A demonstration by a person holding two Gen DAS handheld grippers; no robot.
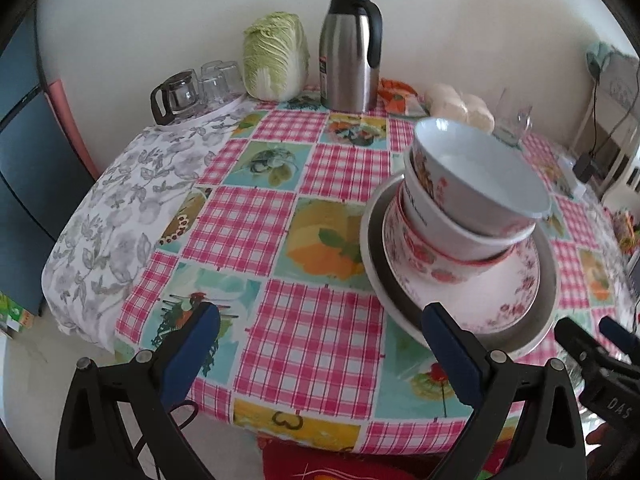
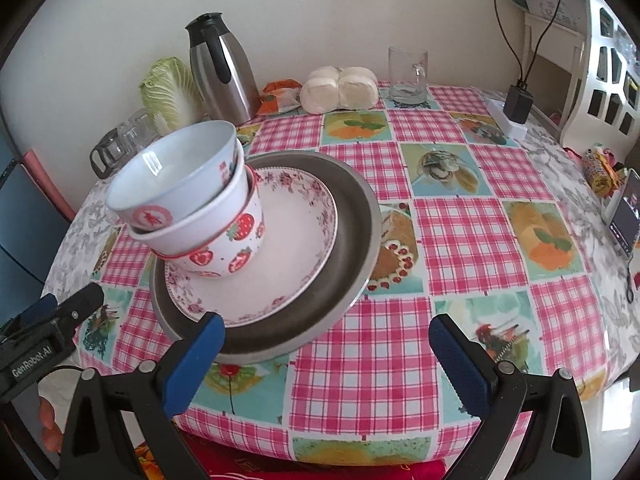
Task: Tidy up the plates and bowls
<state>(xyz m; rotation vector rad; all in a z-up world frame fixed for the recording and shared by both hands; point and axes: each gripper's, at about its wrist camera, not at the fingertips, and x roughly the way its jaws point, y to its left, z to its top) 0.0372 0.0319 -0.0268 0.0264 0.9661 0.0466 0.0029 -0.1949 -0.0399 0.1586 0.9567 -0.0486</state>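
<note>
Stack sits on round table w/ pink-check tablecloth, near the front edge. Bottom to top: metal plate, floral plate nested in it, then three bowls off-centre toward the plate's left side as seen from the R cam: strawberry bowl at base, plain white bowl in it, top bowl w/ red emblem, tilted (leans left in R view, right in L view).

L gripper: jaws wide apart, nothing between them, over the front of the table; its right pad is just beside the metal plate rim. Contact: cannot tell.

R gripper: jaws also wide, empty, low at the front edge; left pad overlaps the near rim of the metal plate in view.

Back of table, by wall: steel thermos jug, napa cabbage, upturned glasses + small glass pot, white buns, glass mug. Phone at far right edge.
</note>
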